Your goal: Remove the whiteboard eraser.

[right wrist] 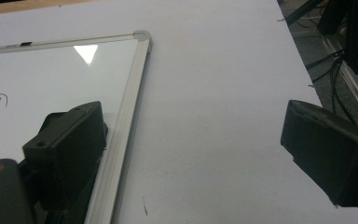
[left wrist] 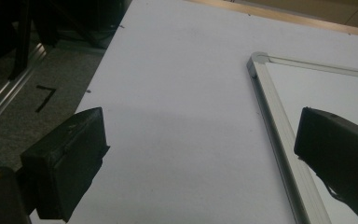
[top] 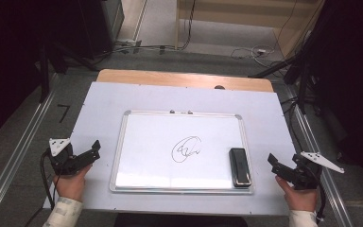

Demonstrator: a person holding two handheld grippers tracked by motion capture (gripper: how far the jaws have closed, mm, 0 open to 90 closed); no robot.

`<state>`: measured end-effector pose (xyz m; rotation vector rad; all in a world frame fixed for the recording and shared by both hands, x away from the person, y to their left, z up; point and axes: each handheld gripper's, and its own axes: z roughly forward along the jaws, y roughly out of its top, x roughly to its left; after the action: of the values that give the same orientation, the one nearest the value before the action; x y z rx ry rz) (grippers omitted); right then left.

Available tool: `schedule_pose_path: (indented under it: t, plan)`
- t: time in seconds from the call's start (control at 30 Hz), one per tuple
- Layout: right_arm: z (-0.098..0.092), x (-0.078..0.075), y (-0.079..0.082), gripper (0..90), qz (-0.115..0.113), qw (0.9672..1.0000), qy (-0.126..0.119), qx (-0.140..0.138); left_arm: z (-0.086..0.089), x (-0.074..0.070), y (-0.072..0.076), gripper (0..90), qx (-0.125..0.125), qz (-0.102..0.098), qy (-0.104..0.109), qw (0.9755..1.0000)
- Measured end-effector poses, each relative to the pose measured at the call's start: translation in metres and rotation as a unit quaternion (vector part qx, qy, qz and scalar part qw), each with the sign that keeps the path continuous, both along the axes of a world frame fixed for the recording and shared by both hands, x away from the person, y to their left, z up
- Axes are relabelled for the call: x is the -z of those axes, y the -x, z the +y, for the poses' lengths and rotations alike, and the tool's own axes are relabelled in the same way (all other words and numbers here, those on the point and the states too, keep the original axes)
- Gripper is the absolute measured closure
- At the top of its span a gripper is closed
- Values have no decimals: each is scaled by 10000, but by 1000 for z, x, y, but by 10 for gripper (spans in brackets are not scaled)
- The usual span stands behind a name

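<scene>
Two grippers rest at the near corners of the table, one in each of our hands, and both are empty. Our left gripper [top: 93, 150] sits just off the left edge of the whiteboard [top: 123, 142], held low over the white table cover [top: 99, 99], its nose angled up and toward the board. In the left gripper view its jaws stand wide apart with nothing but bare cover between them, and the board's silver frame [left wrist: 279, 130] runs under the far jaw. Our right gripper [top: 275, 163] mirrors it on the other side, nose pointing in toward the board's right edge, the grey three-cornered plate [top: 322, 161] sticking out behind. In the right gripper view its jaws are also spread wide, gripping nothing, one over the frame's edge and the other over the cover.

The whiteboard lies flat in the middle of the cover, square to us, with a silver frame and rounded corners. A black looping scribble [top: 186, 148] sits near its centre. A black eraser [top: 240, 167] lies on the board's lower right corner, lengthwise along the right edge, near our right gripper but apart from it.
</scene>
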<state>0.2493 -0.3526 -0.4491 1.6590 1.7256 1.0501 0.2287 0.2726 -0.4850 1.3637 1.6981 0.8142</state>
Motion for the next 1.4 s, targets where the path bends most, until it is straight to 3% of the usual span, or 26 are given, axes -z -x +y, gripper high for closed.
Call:
schedule_pose_path:
  t: [0.2,0.37,0.7,1.03,1.4]
  plan:
    - [5,2,-1,68,45,9999,107,-56,0,0,-1,28,-7,-1,-7,10000]
    - [9,3,0,121,33,9999,86,-67,-1,0,-1,28,28,12,-20,10000]
    - [28,7,-4,126,134,9996,178,-174,-2,1,-2,29,42,36,-48,10000]
    - [49,10,-8,150,184,9992,221,-293,-3,1,-3,29,46,44,-46,10000]
    - [87,21,-16,193,387,9976,316,-484,-2,0,-2,29,49,9,-21,10000]
